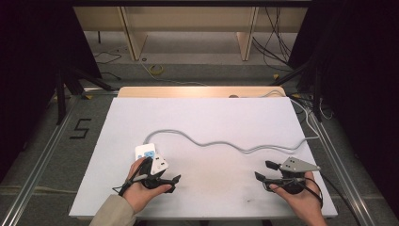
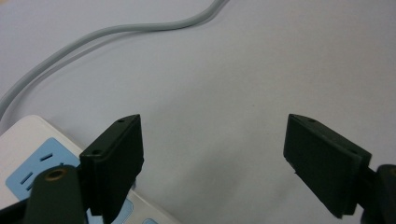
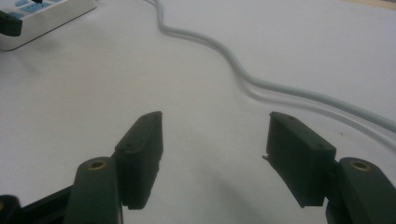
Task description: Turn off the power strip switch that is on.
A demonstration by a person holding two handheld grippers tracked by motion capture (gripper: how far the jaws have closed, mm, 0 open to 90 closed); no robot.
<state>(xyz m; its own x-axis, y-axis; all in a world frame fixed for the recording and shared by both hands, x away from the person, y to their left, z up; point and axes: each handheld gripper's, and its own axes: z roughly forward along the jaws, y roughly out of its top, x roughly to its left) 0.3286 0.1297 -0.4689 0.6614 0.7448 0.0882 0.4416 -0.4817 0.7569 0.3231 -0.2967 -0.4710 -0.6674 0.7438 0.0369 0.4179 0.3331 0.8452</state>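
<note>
A white power strip (image 1: 151, 157) with blue socket faces lies at the front left of the white table (image 1: 211, 117). Its grey cable (image 1: 221, 143) snakes right across the table and off the far right edge. My left gripper (image 1: 175, 183) is open just right of the strip, jaws pointing right. In the left gripper view, the gripper (image 2: 215, 126) holds nothing, and the strip (image 2: 28, 149) lies beside and under its left jaw. My right gripper (image 1: 262, 170) is open at the front right, pointing left. The right gripper view shows this gripper (image 3: 215, 119) empty over bare table, with the strip (image 3: 42, 18) far off and the cable (image 3: 280, 88) ahead.
A wooden board edge (image 1: 197, 91) shows behind the white surface. On the floor are a "5" marking (image 1: 81, 128), loose cables (image 1: 277, 47) and stand legs (image 1: 66, 89). A wooden shelf frame (image 1: 188, 28) stands at the back.
</note>
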